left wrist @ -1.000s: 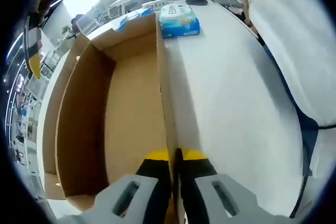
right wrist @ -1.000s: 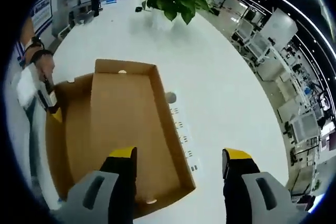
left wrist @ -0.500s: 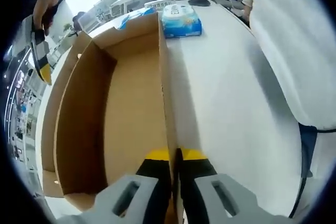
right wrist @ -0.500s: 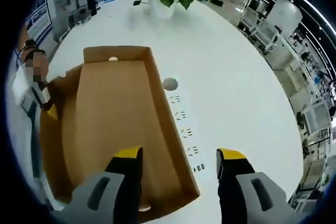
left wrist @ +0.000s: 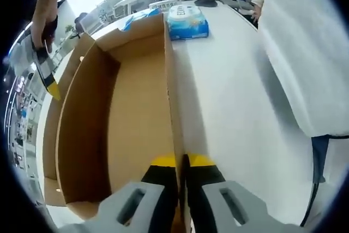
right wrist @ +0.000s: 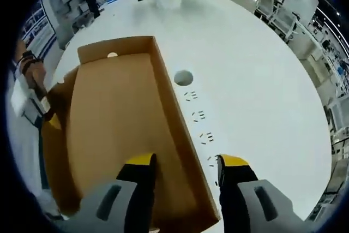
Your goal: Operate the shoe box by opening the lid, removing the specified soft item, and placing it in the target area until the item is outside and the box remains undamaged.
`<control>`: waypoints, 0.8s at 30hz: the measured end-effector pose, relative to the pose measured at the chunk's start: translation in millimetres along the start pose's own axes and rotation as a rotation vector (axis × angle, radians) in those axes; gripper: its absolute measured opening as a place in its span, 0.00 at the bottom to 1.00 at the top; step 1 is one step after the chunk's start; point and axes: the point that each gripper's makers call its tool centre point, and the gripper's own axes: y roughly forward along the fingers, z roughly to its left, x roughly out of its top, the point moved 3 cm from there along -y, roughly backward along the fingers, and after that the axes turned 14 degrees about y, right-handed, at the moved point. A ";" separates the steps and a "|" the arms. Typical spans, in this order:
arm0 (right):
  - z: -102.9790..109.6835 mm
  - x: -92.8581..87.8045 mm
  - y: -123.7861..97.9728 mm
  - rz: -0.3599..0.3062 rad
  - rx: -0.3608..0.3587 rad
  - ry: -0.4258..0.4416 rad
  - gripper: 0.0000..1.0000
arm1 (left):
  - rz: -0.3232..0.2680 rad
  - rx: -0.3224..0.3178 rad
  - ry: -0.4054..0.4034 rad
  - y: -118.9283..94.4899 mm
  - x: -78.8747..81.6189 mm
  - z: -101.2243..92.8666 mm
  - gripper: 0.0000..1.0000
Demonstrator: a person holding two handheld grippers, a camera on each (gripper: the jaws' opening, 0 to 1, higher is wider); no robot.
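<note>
Left tongs (left wrist: 182, 162) clamped on brown cardboard shoe box (left wrist: 136, 113) wall; right tongs (right wrist: 181, 163) parted, straddling opposite wall. Lid-opening stage; soft item retrieval next.

No lettering is legible; print on the tissue pack (left wrist: 187, 21) is blurred

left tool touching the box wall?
Touching. Left gripper view: left tool jaws are shut on the shoe box side wall's top edge.

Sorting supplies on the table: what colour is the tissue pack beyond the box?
Light blue and white, clearest in the left gripper view: tissue pack.
</note>
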 end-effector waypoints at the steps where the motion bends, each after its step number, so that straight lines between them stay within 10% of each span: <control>1: 0.3 -0.1 0.9 0.004 0.001 0.000 0.45 | -0.001 0.001 0.000 0.0 -0.2 -0.1 0.02; 24: -5.7 -3.6 10.4 0.081 -0.014 -0.099 0.16 | -0.013 -0.003 -0.013 0.7 -2.1 0.5 0.02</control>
